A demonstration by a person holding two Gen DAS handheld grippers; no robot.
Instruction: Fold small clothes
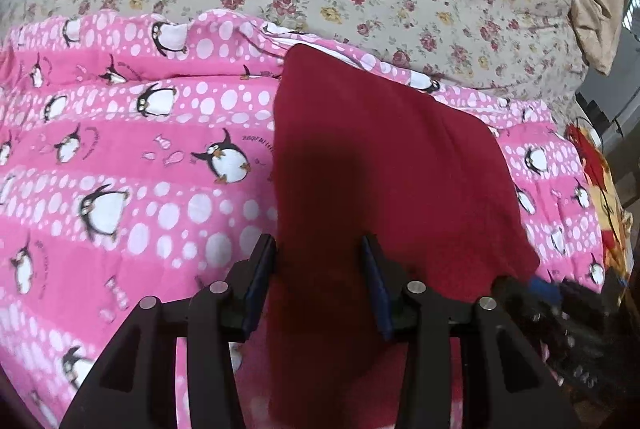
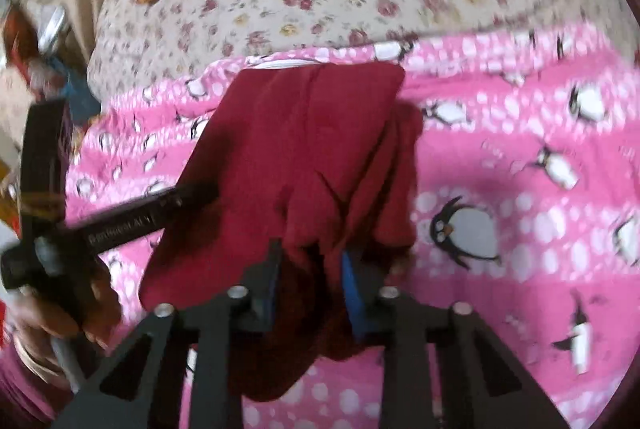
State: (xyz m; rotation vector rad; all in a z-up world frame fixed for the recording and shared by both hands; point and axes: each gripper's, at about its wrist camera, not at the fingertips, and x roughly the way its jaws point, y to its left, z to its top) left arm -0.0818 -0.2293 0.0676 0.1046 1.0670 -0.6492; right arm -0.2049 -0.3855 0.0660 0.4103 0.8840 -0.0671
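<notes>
Garment: dark red fleece cloth point(image 1: 384, 157), near edge lifted off the pink penguin-print quilt point(image 1: 120, 157)
Left gripper point(image 1: 320, 249): narrow, clamped on cloth
Right gripper point(image 2: 312, 253): narrow, pinching a bunched corner
Risk: uneven pull could skew the fold; the bunched corner could slip free
</notes>
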